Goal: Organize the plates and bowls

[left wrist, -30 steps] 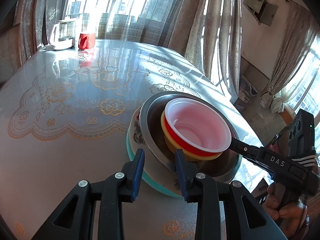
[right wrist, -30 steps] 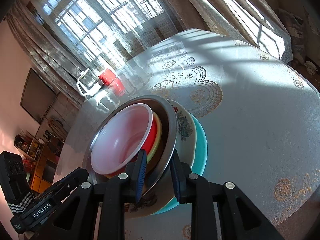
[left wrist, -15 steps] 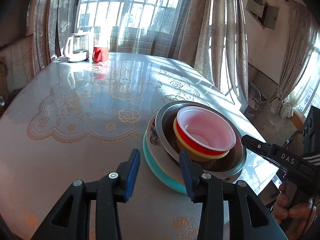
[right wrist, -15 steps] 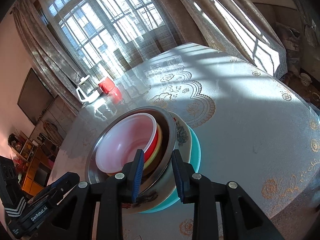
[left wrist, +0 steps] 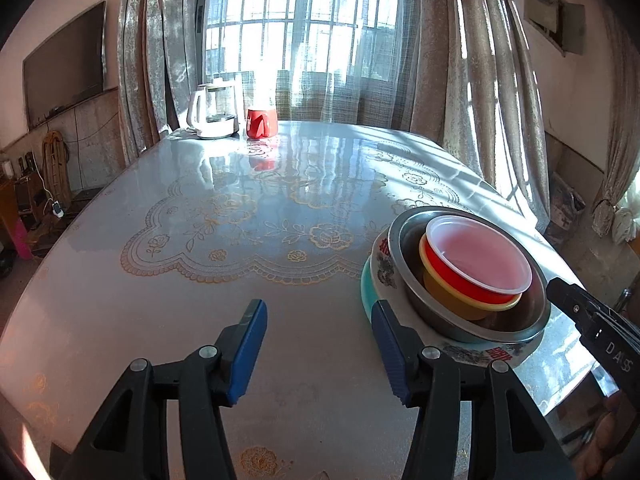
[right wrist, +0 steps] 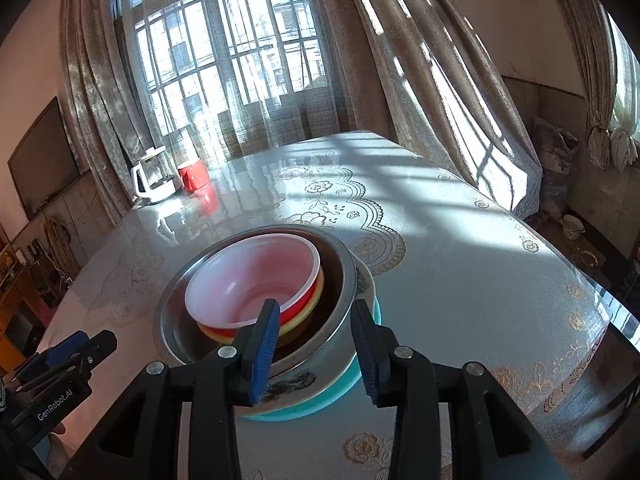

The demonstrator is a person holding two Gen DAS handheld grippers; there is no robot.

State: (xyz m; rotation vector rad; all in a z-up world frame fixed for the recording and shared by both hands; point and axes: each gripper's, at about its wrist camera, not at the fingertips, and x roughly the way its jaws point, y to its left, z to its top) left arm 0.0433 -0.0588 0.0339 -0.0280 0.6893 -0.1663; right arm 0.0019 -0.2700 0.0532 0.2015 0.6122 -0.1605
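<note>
One stack stands on the table: a teal plate (left wrist: pixel 365 292) (right wrist: pixel 340 392), a floral plate (left wrist: pixel 382 268) (right wrist: pixel 296 382), a steel bowl (left wrist: pixel 404 248) (right wrist: pixel 340 272), a yellow bowl (left wrist: pixel 448 300) and a red bowl with a white inside (left wrist: pixel 476 256) (right wrist: pixel 256 280). My left gripper (left wrist: pixel 318 348) is open and empty, over bare table left of the stack. My right gripper (right wrist: pixel 316 350) is open and empty, its jaws either side of the stack's near rim, apart from it. It also shows in the left wrist view (left wrist: pixel 592 320).
A white kettle (left wrist: pixel 212 114) (right wrist: pixel 154 178) and a red cup (left wrist: pixel 262 122) (right wrist: pixel 194 176) stand at the table's far end by the window. The stack sits near the table's right edge (left wrist: pixel 560 408). The lace-pattern cloth (left wrist: pixel 256 216) covers the table.
Both grippers have pulled back from the stack and their jaws have opened wider. The left gripper has shifted left, off the plates. The stack has not moved.
</note>
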